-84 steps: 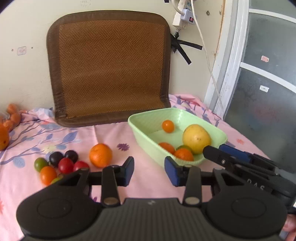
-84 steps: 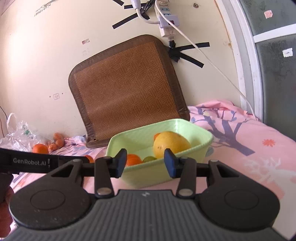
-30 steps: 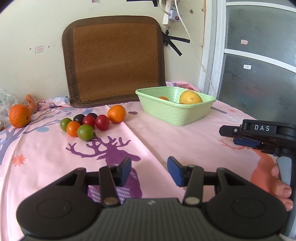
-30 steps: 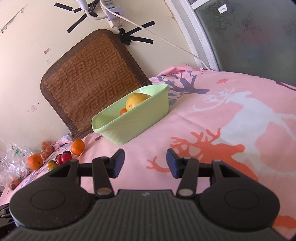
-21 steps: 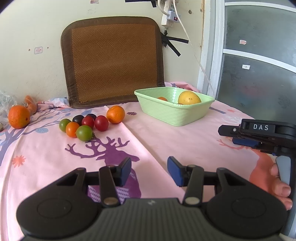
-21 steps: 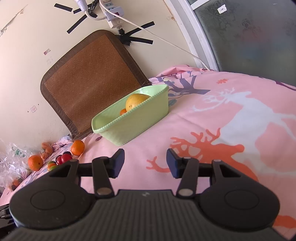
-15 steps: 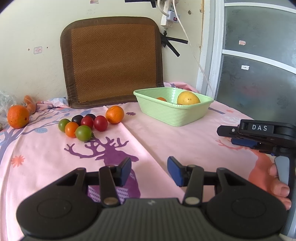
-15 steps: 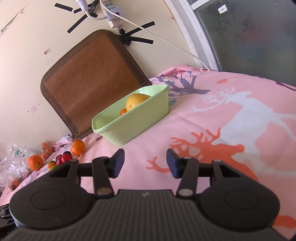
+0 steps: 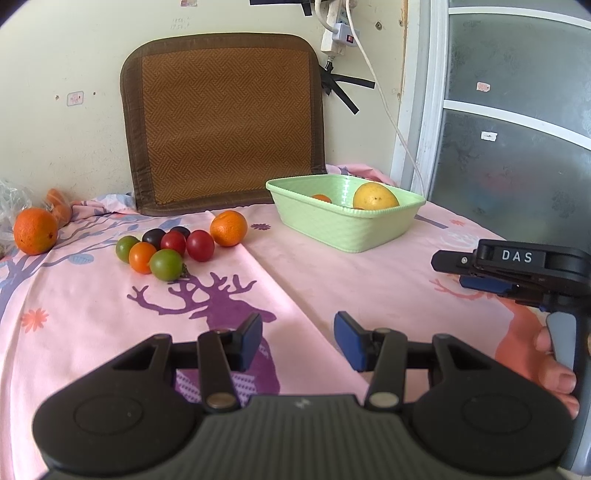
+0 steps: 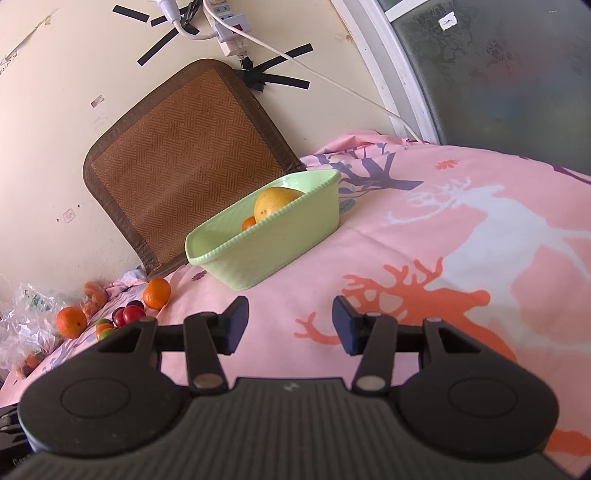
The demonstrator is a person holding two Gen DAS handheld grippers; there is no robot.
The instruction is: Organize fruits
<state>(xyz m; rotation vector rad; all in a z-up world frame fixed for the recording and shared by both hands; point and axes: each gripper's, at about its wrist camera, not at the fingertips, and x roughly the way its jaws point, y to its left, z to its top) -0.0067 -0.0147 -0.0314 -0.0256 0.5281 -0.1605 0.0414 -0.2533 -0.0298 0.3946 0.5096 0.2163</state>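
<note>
Left gripper (image 9: 297, 341): jaws parted with nothing between the blue pads, hovering over the purple deer print on the pink tablecloth (image 9: 369, 280).
Right gripper (image 10: 289, 325): jaws parted and empty, above the orange deer print; from the left wrist view its black body, marked DAS, sits at the right edge, with a hand (image 9: 554, 369) on its grey trigger.
Green basket (image 9: 343, 225): on the cloth, far and a little right of the left gripper, well apart from both grippers.
Basket contents: a large yellow fruit (image 9: 375, 196) shows above the rim, with a small orange fruit (image 9: 320, 198) to its left.
Loose orange (image 9: 228, 228): on the cloth, left of the basket, near it but not touching.
Cherry tomatoes (image 9: 166, 248): a tight cluster just left of that orange, in red, orange, green and dark purple; the rightmost red one lies just beside the orange.
Second orange (image 9: 35, 231): far left, well apart from the cluster, beside a clear plastic bag (image 9: 11, 206).
Woven brown mat (image 9: 225, 122): leaning upright against the cream wall behind the fruit.
Power strip (image 9: 338, 35): on the wall above the mat's right corner, its white cord running down towards the door frame.
</note>
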